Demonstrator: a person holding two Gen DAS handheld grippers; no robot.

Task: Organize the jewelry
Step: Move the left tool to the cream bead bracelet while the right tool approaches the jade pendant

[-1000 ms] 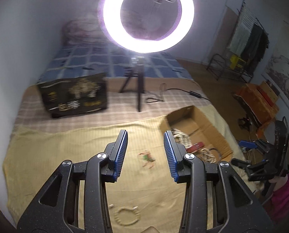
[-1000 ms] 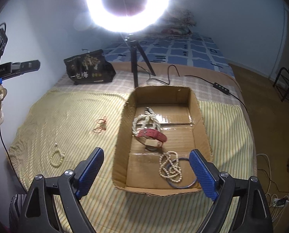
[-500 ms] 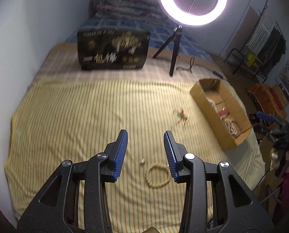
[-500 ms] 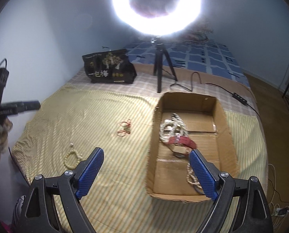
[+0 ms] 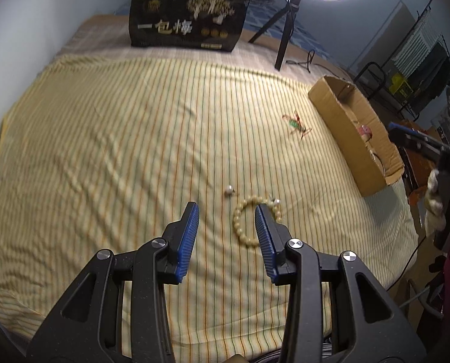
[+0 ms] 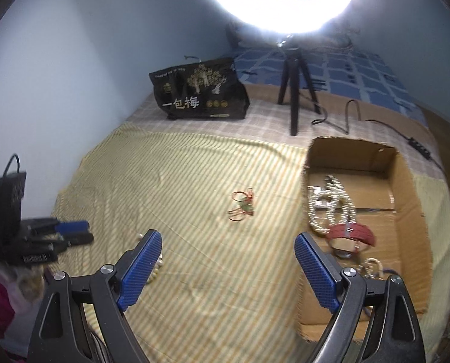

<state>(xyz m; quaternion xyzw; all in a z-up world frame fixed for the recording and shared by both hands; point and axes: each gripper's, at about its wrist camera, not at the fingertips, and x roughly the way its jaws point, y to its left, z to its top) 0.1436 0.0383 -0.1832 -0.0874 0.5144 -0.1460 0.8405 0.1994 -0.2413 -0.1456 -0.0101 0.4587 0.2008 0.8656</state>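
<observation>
Down toward the bed has come the left gripper (image 5: 226,216), jaws partly apart and empty, right fingertip overlapping the cream bead bracelet (image 5: 249,222) on the striped sheet (image 5: 119,139). Looks like pickup is next. Right gripper (image 6: 226,267) hangs wide apart, empty, beside the cardboard box (image 6: 406,220) of jewelry.

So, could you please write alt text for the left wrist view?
The open left gripper hovers above a cream beaded bracelet on a yellow striped bedsheet. Beyond lie a small red-and-green cord ornament and an open brown cardboard box.
</observation>
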